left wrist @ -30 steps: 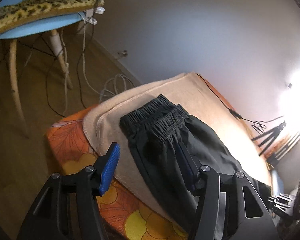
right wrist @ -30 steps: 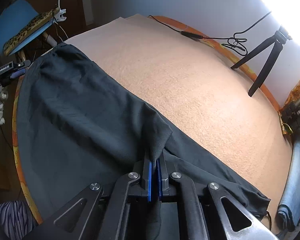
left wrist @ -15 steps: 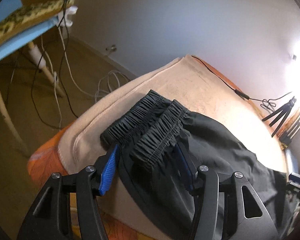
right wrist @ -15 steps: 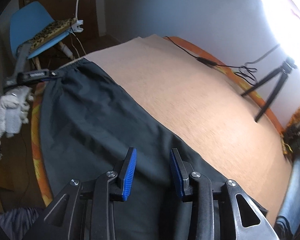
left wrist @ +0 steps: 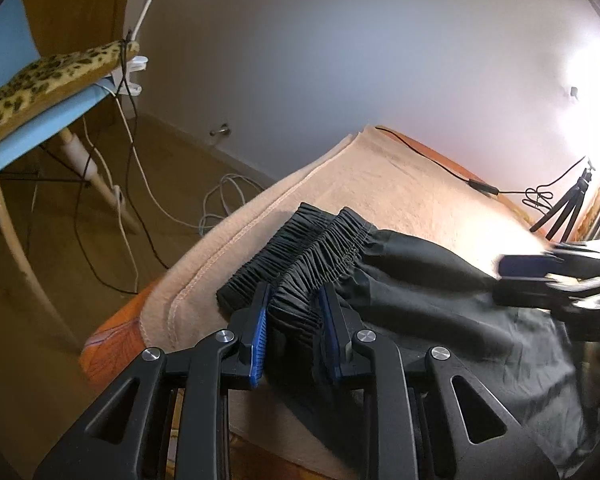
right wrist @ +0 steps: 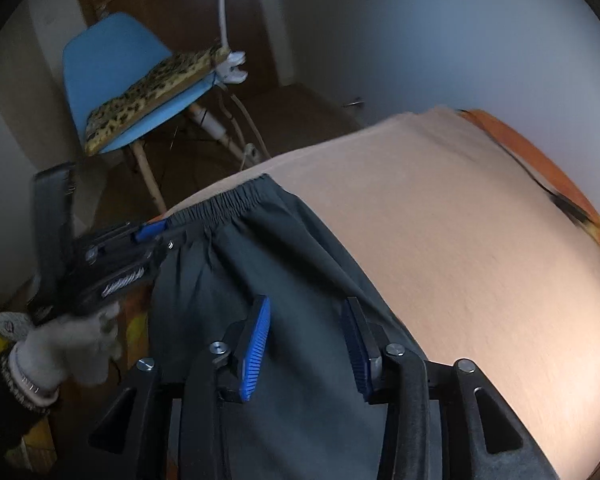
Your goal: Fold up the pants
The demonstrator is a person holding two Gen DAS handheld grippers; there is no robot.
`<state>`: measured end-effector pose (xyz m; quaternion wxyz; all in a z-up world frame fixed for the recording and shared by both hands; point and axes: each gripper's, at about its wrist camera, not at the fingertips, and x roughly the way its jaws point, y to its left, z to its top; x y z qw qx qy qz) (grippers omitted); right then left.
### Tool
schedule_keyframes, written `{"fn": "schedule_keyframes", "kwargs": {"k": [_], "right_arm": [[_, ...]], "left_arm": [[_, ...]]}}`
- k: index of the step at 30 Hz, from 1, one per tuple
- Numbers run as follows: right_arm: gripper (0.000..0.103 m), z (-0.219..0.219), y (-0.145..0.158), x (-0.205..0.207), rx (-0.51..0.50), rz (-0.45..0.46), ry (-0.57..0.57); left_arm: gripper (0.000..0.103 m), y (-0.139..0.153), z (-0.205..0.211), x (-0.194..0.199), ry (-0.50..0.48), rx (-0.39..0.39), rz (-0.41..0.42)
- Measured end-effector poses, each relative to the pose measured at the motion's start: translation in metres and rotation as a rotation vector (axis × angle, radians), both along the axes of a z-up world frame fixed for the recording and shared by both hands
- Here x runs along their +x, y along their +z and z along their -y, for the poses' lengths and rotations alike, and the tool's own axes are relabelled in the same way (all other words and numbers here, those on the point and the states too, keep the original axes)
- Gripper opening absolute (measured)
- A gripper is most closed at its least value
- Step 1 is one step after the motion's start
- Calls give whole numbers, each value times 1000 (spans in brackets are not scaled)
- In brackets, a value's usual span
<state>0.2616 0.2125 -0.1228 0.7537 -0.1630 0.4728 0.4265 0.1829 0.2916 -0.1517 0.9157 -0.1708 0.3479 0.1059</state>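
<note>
Black pants (left wrist: 440,292) spread on a beige blanket (left wrist: 400,184) over an orange flowered cover (left wrist: 112,332), elastic waistband (left wrist: 300,248) at the left end near the blanket's stitched edge, legs running off right.

Just changed: right gripper (right wrist: 306,346), a second ago clamped on a raised peak of cloth, now let go and swung left toward the waist end. Jaws part-open and widening, blue pads (right wrist: 256,346) hovering over flat fabric, nothing pinched between them. Cloth once lifted now lying flat, so that part of the fold looks laid down.

Left gripper (left wrist: 294,334) meanwhile brought in to the waistband from the near side. Jaws closing, doubled elastic bunched up between the blue pads; hard to say whether pressed yet, a sliver of gap seeming to remain on each side. Probably a fresh grab at the waist for the next fold, with the right tongs coming to take a matching hold.

Around: blue chair (right wrist: 112,76) with leopard-print cushion (left wrist: 48,80) far left, white clamp lamp (right wrist: 224,16) fixed to it, cables (left wrist: 140,184) trailing on the wood floor. Black cable (left wrist: 460,176) along the blanket's far edge, small tripod (left wrist: 564,208) far right beside a glaring light. Gloved hand (right wrist: 64,344) behind the left gripper. Nothing lying on the pants; far cable and tripod well apart from the cloth.
</note>
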Motion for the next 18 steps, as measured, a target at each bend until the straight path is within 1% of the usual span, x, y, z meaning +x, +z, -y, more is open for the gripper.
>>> {"fn": "schedule_keyframes", "kwargs": {"k": [3, 6, 7, 8, 9, 11, 13, 16, 18], "right_arm": [[44, -30, -18, 12, -43, 20, 15], [43, -50, -34, 22, -55, 8, 25], [36, -52, -38, 23, -58, 0, 30], [23, -56, -42, 25, -59, -9, 37], [19, -58, -45, 26, -60, -20, 47], [3, -64, -48, 26, -66, -11, 63], [0, -73, -49, 27, -79, 12, 72], [0, -80, -40, 29, -63, 63, 61], [0, -87, -33, 33, -41, 73, 54]], "left_arm": [[22, -1, 0, -1, -8, 9, 3], [22, -3, 2, 0, -17, 21, 2], [22, -4, 2, 1, -21, 27, 3], [22, -4, 2, 1, -22, 31, 3], [22, -4, 1, 1, -22, 37, 7], [22, -2, 1, 3, -16, 53, 15], [22, 1, -3, 5, -3, 68, 24], [22, 5, -13, 10, 30, 75, 25], [22, 3, -20, 14, 33, 59, 2]]}}
